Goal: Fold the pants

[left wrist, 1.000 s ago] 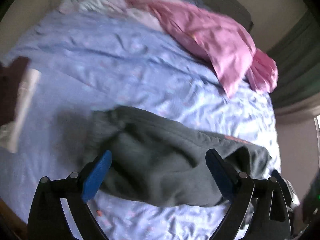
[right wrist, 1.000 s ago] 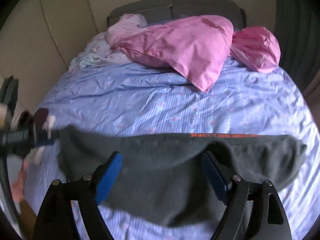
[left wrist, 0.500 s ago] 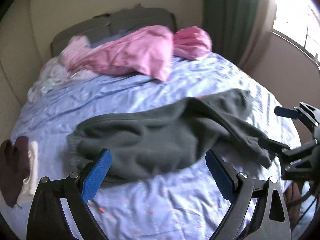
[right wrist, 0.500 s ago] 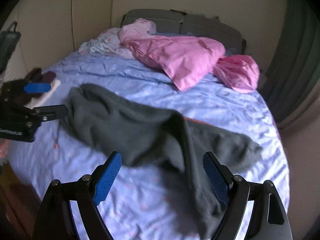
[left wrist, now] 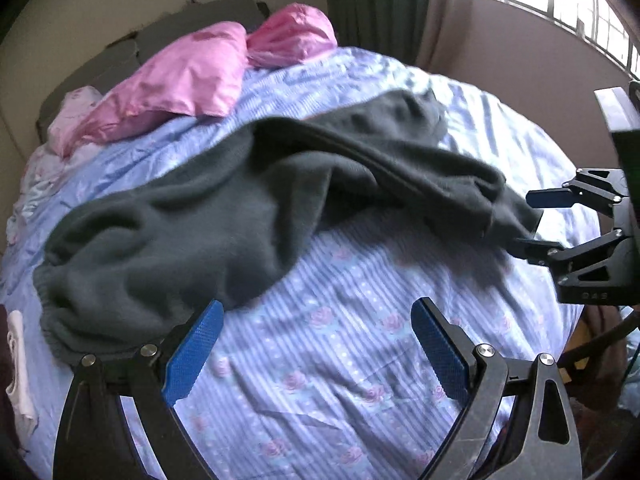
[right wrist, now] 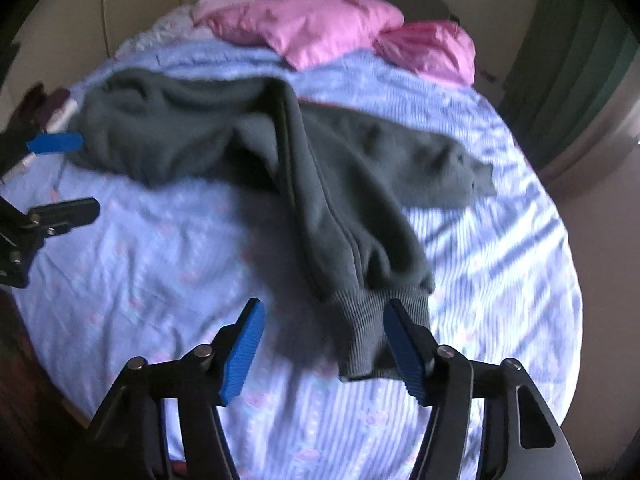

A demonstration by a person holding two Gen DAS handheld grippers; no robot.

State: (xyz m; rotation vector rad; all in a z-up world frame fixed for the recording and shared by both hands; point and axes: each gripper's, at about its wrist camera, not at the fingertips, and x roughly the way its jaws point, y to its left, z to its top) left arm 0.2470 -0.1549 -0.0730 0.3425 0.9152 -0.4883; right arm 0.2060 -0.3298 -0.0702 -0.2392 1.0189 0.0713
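Dark fleece pants lie rumpled across the bed; judged soft, limp, fairly thick. Left gripper and right gripper both gape empty; ribbed cuff and waistband look the firmest holds.

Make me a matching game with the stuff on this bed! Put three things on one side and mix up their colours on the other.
Things:
1. pants
2. pillow
3. bedsheet

Colours:
A. light blue with little flowers
B. dark grey
C. pink

Right pairs: 1-B, 2-C, 3-A
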